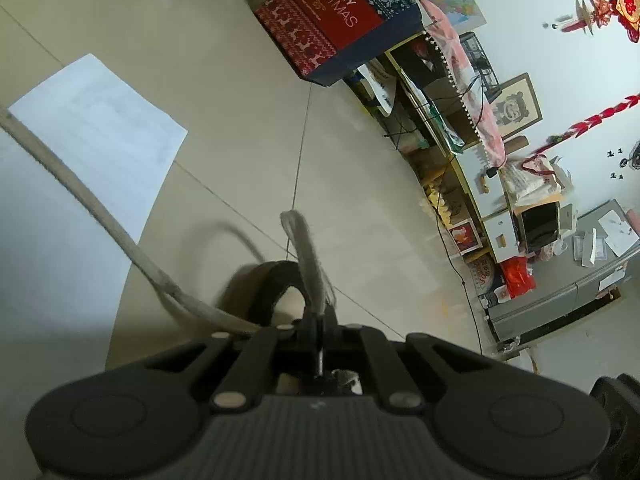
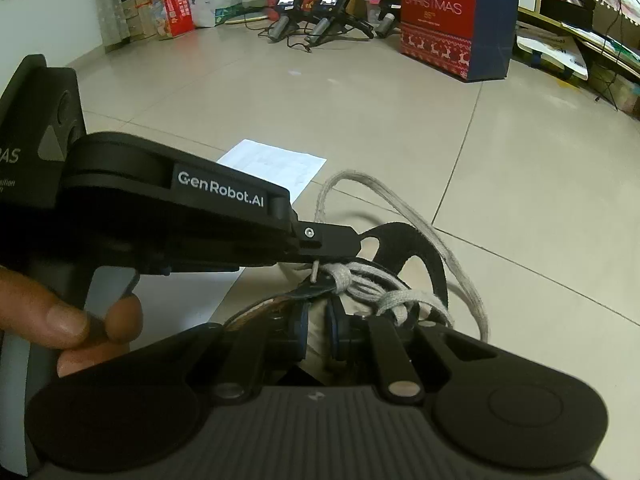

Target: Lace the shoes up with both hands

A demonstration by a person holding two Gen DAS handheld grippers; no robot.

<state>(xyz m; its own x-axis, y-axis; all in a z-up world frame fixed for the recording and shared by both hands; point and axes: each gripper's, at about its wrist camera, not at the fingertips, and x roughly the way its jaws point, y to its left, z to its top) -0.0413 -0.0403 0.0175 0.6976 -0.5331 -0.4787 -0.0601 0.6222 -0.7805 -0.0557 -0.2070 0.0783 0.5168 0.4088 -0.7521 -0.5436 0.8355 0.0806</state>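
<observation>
- The tiled floor (image 2: 360,120) spreads pale beige across the room, with a "Merry Christmas" gift bag (image 2: 452,20) standing at the far side near cluttered shelves.
- A white sheet of paper (image 2: 276,166) lies flat on the tiles just beyond the shoe.
- The shoe (image 2: 404,240), dark with a black heel loop, sits on the floor right under both grippers.
- The left gripper (image 1: 320,320) reaches in from the left, held by a hand (image 2: 76,332); its jaws are pressed together, pinching a strand of the grey lace (image 1: 308,256) that sticks up beyond its tips.
- The right gripper (image 2: 316,328) hovers low over the shoe's opening, its blue-padded jaws slightly apart; nothing is clearly gripped between them.
- The rest of the lace bunches in a knot at the shoe's top and loops loosely out over the tiles to the right.
</observation>
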